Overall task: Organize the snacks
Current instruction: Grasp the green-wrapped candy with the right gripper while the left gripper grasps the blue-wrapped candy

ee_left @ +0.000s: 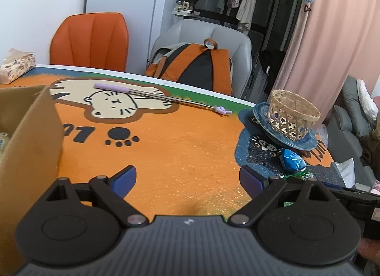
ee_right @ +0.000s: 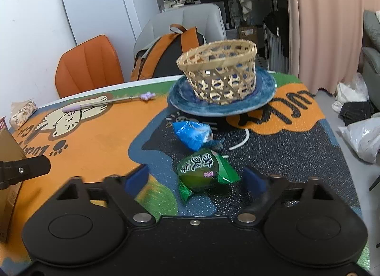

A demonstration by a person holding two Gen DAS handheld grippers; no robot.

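Green snack packet [ee_right: 206, 173] lies on the tabletop [ee_right: 99, 143] between the blue pads of the right tongs [ee_right: 199, 179], pads not touching it, released. Blue snack packet [ee_right: 193, 134] just beyond at 12 o'clock, apart from green one. Woven basket [ee_right: 219, 71] on blue plate [ee_right: 266, 90] farther at 12. Left tongs [ee_left: 188, 179] released, nothing between pads, over orange mat. Cardboard box [ee_left: 30, 138] at 9 o'clock in left view. Purple-tipped metal stick [ee_left: 154, 96] at 12.
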